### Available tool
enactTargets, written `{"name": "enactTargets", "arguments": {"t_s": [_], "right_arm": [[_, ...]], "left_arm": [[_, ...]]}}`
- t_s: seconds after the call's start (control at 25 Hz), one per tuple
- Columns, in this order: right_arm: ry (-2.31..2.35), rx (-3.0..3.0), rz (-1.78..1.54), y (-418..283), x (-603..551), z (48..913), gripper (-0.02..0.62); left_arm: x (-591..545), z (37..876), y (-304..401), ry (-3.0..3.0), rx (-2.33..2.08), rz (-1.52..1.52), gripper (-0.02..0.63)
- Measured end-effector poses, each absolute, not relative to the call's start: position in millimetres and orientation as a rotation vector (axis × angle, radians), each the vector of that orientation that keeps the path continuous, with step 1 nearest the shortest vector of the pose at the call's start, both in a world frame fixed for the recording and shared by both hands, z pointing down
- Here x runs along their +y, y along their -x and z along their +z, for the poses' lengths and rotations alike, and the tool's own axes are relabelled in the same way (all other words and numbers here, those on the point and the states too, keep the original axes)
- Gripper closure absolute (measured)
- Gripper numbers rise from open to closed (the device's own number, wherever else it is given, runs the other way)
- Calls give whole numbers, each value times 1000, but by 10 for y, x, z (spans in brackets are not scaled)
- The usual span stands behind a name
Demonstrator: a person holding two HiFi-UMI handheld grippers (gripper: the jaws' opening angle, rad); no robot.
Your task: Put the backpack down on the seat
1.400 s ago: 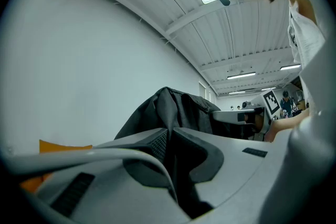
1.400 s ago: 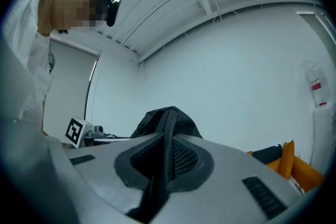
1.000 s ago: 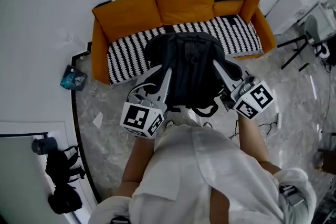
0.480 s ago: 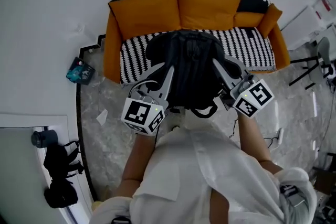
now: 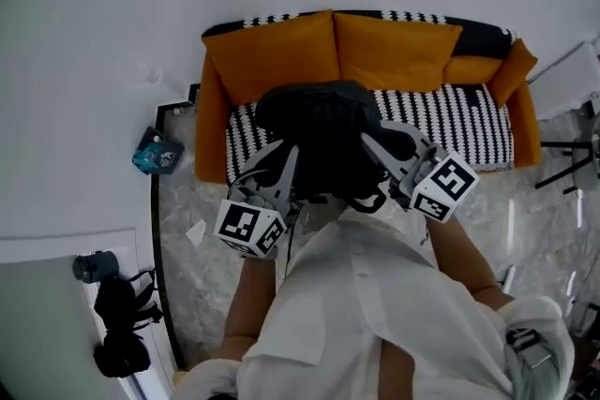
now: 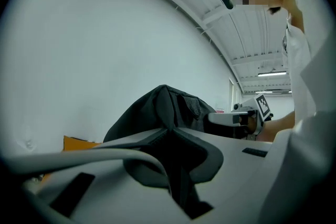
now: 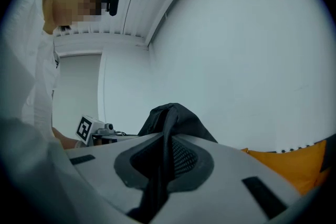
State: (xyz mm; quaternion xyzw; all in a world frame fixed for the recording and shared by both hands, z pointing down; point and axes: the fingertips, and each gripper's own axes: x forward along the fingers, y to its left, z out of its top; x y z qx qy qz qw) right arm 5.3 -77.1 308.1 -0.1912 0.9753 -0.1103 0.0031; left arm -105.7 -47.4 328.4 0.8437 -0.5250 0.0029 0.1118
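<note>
Jaws of the left gripper (image 5: 287, 162) and right gripper (image 5: 372, 143) were pinched shut on opposite sides of the backpack (image 5: 321, 122), sharing its weight and holding it upright over the sofa's (image 5: 212, 131) front edge, apparently not yet on the seat (image 5: 450, 119).

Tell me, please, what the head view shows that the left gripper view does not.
Only the head view: the sofa's striped seat, the marble floor and a teal object by the wall. Only the left gripper view: the ceiling and, close up, the jaws of the left gripper pinching the backpack. Both: the backpack, the right gripper and an orange cushion.
</note>
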Motion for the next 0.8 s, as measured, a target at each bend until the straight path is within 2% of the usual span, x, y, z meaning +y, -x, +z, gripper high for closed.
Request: {"name": "enactTargets", "arguments": {"t_s": [0.36, 0.8], "right_arm": [[723, 3110, -290, 79, -1687, 3303, 565], [1049, 3101, -555, 57, -2276, 4333, 565]], "left_arm": [[-1384, 3554, 1162, -2482, -1471, 76, 561], [-2006, 4483, 1184, -2413, -1274, 234, 561]]}}
